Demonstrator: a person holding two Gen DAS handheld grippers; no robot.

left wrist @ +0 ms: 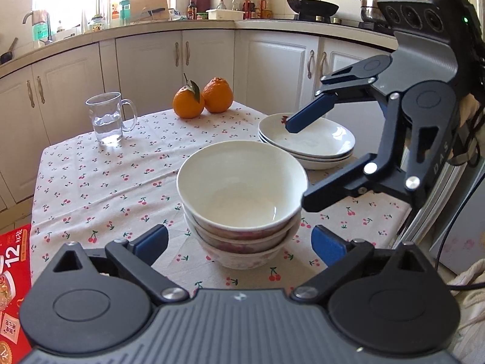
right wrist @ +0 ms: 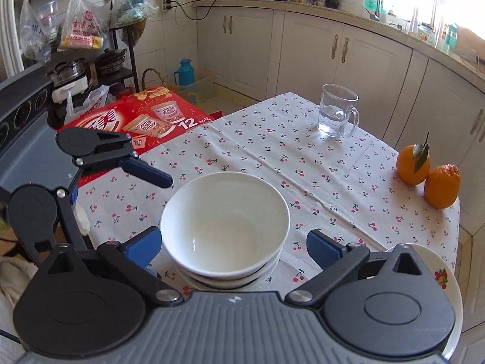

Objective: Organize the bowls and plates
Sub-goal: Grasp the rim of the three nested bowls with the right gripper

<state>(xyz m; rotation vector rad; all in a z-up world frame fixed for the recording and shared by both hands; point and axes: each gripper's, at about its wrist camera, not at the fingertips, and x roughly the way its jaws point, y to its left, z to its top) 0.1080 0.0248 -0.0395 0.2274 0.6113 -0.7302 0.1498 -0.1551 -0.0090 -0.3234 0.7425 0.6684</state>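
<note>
Three bowls point(left wrist: 241, 200) sit nested mid-counter, plates point(left wrist: 306, 141) stacked just behind them; left gripper point(left wrist: 239, 242) hangs with fingers spread wide either side of the bowls, holding nothing; right gripper point(right wrist: 233, 247) likewise released, flanking the bowls; stacking looks done, likely both are free to leave.

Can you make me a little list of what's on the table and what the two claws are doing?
bowls: three nested in one stack, middle of the table
plates: a stack beside the bowls
glass mug: upright, some water in it
oranges: two, touching, far edge
tablecloth: white with cherries
left claw: open, either side of the bowl stack, not touching
right claw: open, around the bowl stack, holding nothing
red box: off the table's edge
</note>
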